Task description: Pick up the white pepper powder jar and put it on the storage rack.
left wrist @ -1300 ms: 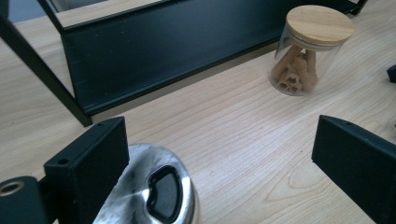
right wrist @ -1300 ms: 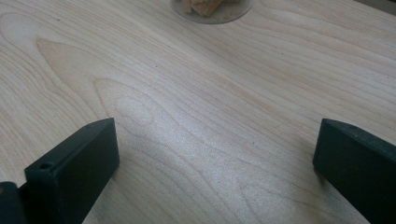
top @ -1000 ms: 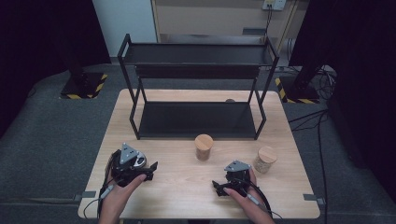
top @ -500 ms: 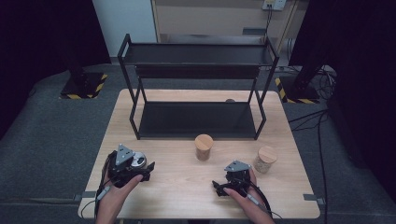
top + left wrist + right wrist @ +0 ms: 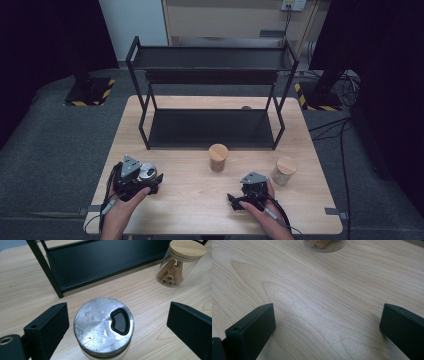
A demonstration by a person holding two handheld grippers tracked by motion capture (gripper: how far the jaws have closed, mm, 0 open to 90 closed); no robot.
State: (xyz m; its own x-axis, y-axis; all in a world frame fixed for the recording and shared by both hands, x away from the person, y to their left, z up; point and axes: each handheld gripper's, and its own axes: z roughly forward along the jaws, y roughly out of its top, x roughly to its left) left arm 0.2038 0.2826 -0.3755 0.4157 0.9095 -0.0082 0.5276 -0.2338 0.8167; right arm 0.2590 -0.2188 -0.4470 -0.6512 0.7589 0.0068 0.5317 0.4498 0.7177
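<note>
The metal-lidded jar (image 5: pixel 103 326) is seen standing on the wooden surface (image 5: pixel 200 200) at its near left, between the spread fingers (image 5: pixel 47 326) of the left gripper (image 5: pixel 142 176), neither of which is touching it. The right gripper (image 5: pixel 239 200) is held low over bare wood, its fingers (image 5: pixel 252 330) released and wide apart, with a wooden-lidded jar (image 5: pixel 218 157) in front of the black rack (image 5: pixel 210 80).

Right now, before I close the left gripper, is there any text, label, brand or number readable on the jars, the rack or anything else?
None can be read.
Metal-lidded jar: scuffed lid with a black flap, no print.
Two wooden-lidded jars: no labels.
Black rack: no markings.
Yellow-and-black hazard stripes on the floor: a pattern, no words.
</note>
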